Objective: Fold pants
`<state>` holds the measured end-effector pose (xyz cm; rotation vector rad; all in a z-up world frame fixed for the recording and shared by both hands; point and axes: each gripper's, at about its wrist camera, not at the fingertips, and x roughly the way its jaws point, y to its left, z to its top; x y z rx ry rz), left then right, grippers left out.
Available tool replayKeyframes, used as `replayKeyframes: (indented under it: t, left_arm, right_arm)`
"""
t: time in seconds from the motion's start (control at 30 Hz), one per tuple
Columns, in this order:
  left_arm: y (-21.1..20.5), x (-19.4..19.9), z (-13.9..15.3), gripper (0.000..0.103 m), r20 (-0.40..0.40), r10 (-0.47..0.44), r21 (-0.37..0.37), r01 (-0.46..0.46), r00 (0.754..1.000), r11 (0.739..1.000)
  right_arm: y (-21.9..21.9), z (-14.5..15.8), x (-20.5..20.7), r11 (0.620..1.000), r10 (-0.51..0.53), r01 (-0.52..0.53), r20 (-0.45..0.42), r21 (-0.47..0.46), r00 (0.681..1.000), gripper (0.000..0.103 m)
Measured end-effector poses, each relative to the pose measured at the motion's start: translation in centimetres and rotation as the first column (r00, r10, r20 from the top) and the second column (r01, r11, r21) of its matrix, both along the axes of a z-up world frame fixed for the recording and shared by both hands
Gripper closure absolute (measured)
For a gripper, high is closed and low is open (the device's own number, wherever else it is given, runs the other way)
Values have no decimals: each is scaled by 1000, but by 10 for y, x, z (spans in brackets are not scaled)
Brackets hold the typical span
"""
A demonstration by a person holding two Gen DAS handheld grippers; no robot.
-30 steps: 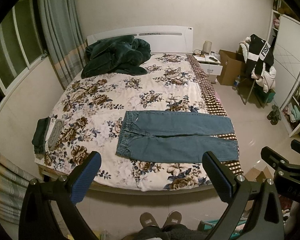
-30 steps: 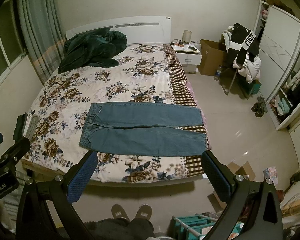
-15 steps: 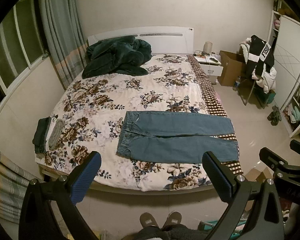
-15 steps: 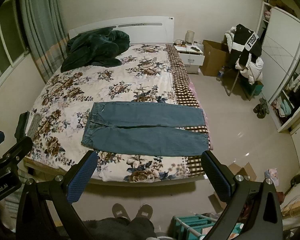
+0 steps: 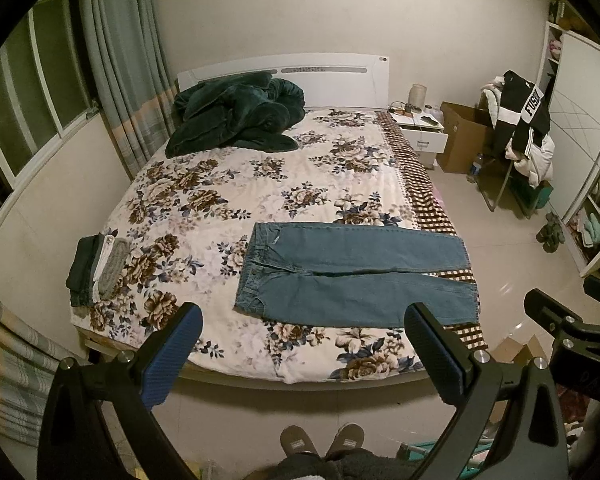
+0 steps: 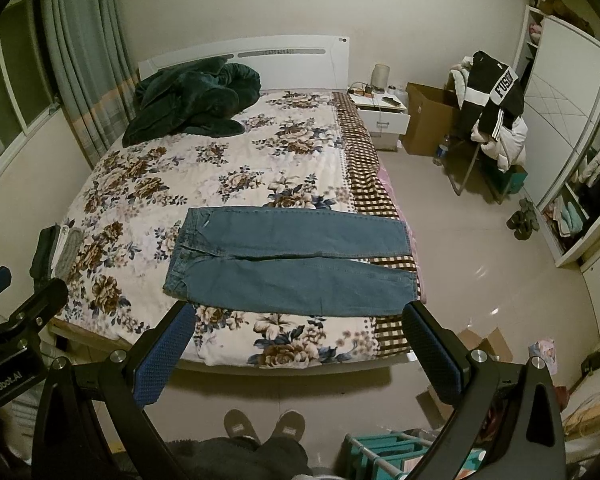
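Observation:
Blue jeans (image 5: 352,276) lie flat on the floral bedspread (image 5: 220,184) near the foot of the bed, waistband to the left, legs side by side reaching the right edge. They also show in the right wrist view (image 6: 288,268). My left gripper (image 5: 300,344) is open and empty, held in the air in front of the bed, short of the jeans. My right gripper (image 6: 296,340) is open and empty too, at about the same distance. The right gripper's body shows at the right edge of the left wrist view (image 5: 568,328).
A dark green blanket (image 5: 236,116) is heaped by the headboard. A small stack of folded clothes (image 5: 96,268) sits at the bed's left edge. A nightstand (image 5: 420,132), a cardboard box (image 5: 460,136) and a chair with jackets (image 5: 520,132) stand right of the bed. My slippers (image 5: 320,440) are on the floor below.
Both views have shifted slightly; the bed and jeans sit a little higher and nearer in the frames. Both grippers stay open and the jeans have not moved.

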<state>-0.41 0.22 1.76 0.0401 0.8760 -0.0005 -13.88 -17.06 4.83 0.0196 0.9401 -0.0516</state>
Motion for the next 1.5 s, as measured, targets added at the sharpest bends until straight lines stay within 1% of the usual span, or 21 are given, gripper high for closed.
replayKeyframes:
  t: [0.27,0.3,0.43,0.5,0.67,0.7,0.87,0.97,1.0,1.13,1.27,1.33,1.37,1.5]
  left_arm:
    - [0,1,2,0,-1,-2,1,2,1000,1000]
    - [0,0,0,0,-1,0,-1,0,1000,1000]
    - [0,-1,0,0,-1,0,0,0,1000,1000]
    - [0,-1,4,0,-1,4,1,-4,1000,1000]
    - [-2,-2,7,0,-1,15,6,-15,1000,1000]
    - [-1,-2,5,0,1,13,6,-13,1000,1000]
    - [0,-3,1,0,2,19,10,-19,1000,1000]
    - [-4,1,-3,0,10,35,18,-35,999,999]
    - [-5,4,-6,0,15,42,22,-42,999,999]
    - [-9,22,-16,0,43,84,40,-85,996,996]
    - [-12,56,-29,0,86,131,74,-137,988,988]
    - [-12,73,-35,0,80,142,80,-149,987,986]
    - [-13,88,-43,0,70,151,82,-157,986,984]
    - [-14,133,-68,0,12,158,88,-159,987,983]
  right_arm:
    - [5,3,-6,1000,2,-2,-2,1,1000,0]
    - [6,15,4,1000,4,-4,0,-1,1000,0]
    - [7,14,3,1000,3,-3,0,3,1000,0]
    - [14,22,9,1000,6,-6,-2,5,1000,0]
    - [20,26,8,1000,9,-9,-2,7,1000,0]
    - [17,23,9,1000,8,-8,-1,7,1000,0]
    - [24,27,16,1000,12,-12,-9,19,1000,0]
    - [17,21,25,1000,7,-7,-14,22,1000,0]
    - [-4,7,34,1000,4,-4,-12,30,1000,0]
    - [-28,-12,54,999,-25,25,5,39,1000,0]
    - [-46,-30,87,997,-61,60,10,47,998,0]
    - [-57,-43,110,996,-81,80,7,44,997,0]
    - [-63,-51,123,994,-98,98,-4,40,995,0]
    - [-88,-87,186,986,-148,152,-74,64,986,0]
